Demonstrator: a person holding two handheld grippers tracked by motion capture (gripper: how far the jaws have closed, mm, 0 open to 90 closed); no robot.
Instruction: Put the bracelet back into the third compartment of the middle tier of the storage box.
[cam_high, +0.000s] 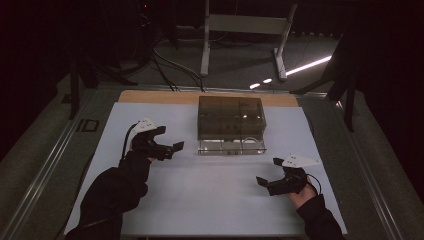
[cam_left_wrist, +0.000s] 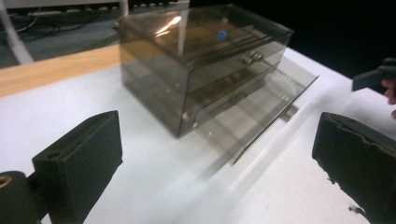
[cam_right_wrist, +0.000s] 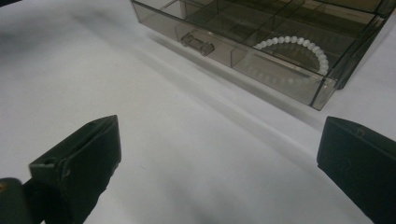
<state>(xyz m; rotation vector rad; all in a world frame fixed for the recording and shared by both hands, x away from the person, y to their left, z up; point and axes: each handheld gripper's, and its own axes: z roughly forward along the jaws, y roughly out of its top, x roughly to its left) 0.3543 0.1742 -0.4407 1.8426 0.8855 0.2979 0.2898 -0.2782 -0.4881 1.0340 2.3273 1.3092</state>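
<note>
White tabletop (cam_high: 210, 200) takes up most of the scene, with a strip of bare wood (cam_high: 150, 96) along its far edge at twelve o'clock. On it, a little past centre toward twelve, sits the smoky clear-plastic drawer box (cam_high: 230, 116), and its bottom drawer (cam_high: 231, 146) is pulled out toward the person. Looking along the right gripper's jaws, that open drawer (cam_right_wrist: 261, 46) is split into compartments, and a white bead bracelet (cam_right_wrist: 299, 49) lies curled in the compartment at its end; a small clear handle (cam_right_wrist: 198, 43) sticks out of the drawer front.

Now the hands. Left gripper (cam_high: 172, 148) hangs at about nine o'clock of the box, just beside the drawer's left corner, jaws spread wide and holding nothing; from its own camera the box (cam_left_wrist: 201, 60) stands between the two black jaws, well ahead of them. Right gripper (cam_high: 265, 182) sits lower, at about five o'clock of the box, near the table's front right, apart from the drawer. Its jaws are spread wide too, with bare white surface between them.
</note>
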